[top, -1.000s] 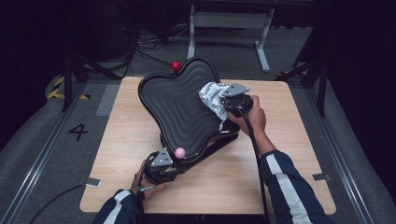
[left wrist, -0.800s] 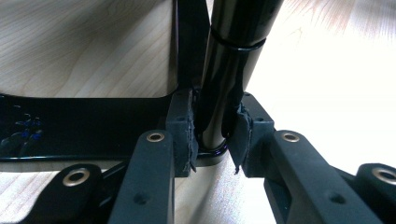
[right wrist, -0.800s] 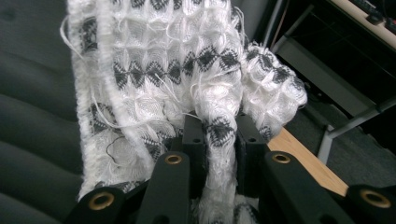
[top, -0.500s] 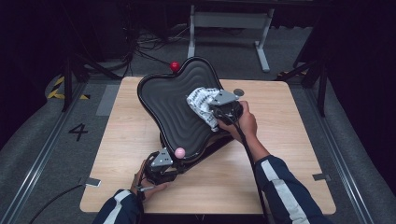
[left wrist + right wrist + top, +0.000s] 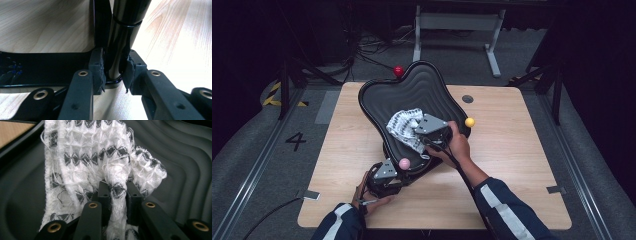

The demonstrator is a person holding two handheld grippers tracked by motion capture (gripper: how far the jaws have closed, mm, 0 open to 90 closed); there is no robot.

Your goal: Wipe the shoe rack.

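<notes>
A black, wavy-ribbed tray-like piece [image 5: 412,92] stands tilted on the wooden table [image 5: 522,165]; its ribbed face [image 5: 185,162] lies under the cloth. It has a red ball [image 5: 398,70], a yellow ball [image 5: 469,122] and a pink ball [image 5: 404,163] at its edges. My right gripper [image 5: 417,132] [image 5: 117,192] is shut on a white cloth with black zigzags [image 5: 403,126] [image 5: 87,152], pressed to the tray's face. My left gripper [image 5: 393,170] [image 5: 113,71] is shut on a glossy black post [image 5: 122,32] at the piece's lower end.
A small round black hole [image 5: 467,99] sits in the table behind the tray. A metal frame [image 5: 457,30] and cables lie on the floor beyond the far edge. A "4" mark [image 5: 295,141] is on the floor at left.
My right gripper has dragged the cloth from the tray's right edge leftward and downward toward its middle. The left gripper has stayed on the post.
</notes>
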